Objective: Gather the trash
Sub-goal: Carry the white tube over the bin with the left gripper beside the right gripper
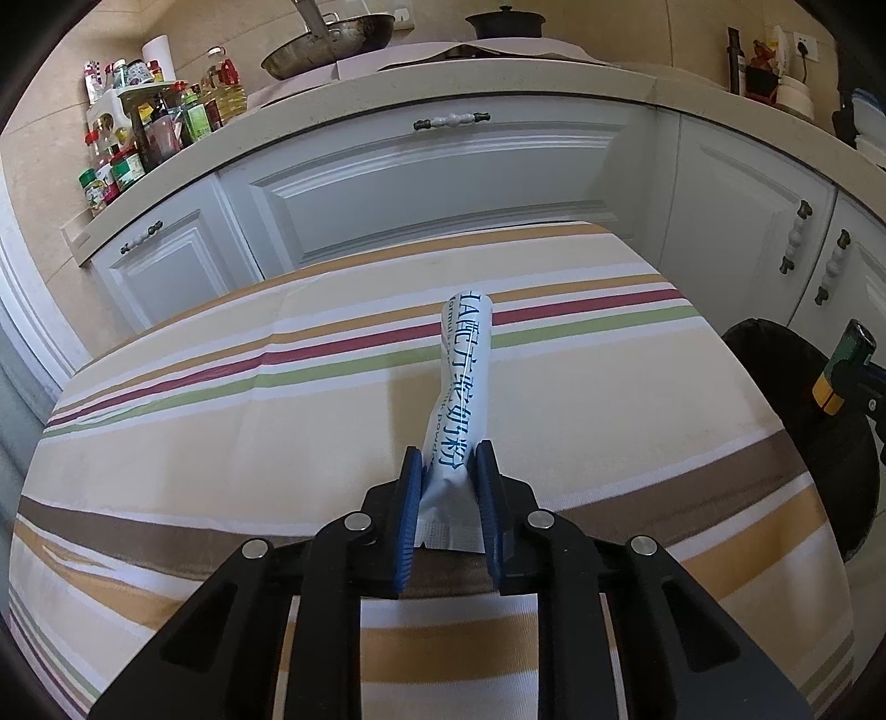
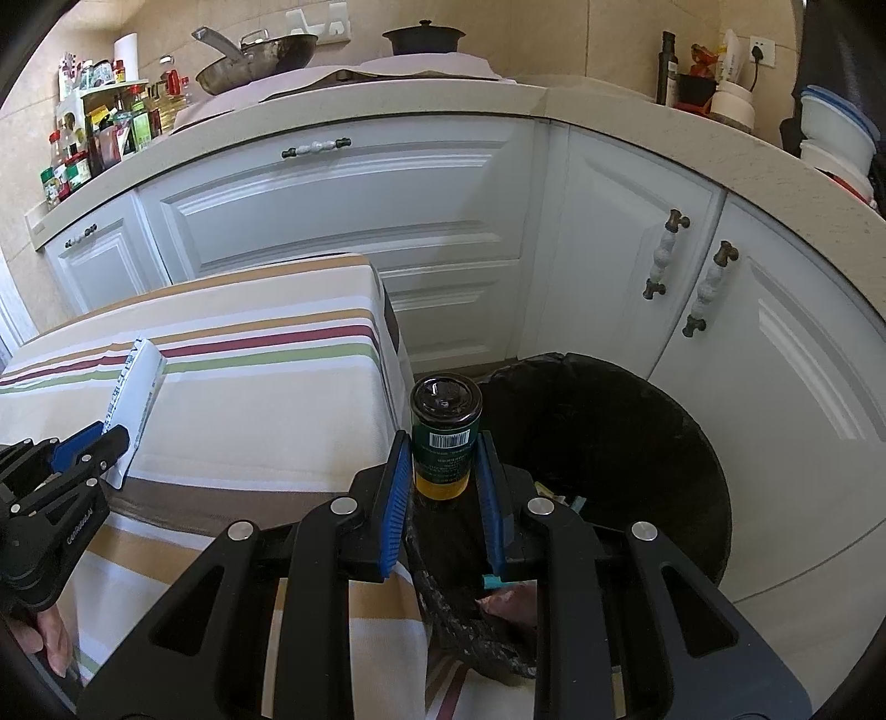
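Observation:
My left gripper is shut on a white stick sachet with blue print and holds it above the striped tablecloth. The sachet sticks forward from the blue pads. My right gripper is shut on a small green and yellow can with a dark top, held over the near rim of a black-lined trash bin. The left gripper and sachet also show in the right wrist view. The can and bin show at the right edge of the left wrist view.
White kitchen cabinets with a beige counter stand behind the table and bin. A wok, a black pot and a rack of bottles are on the counter. Some trash lies inside the bin.

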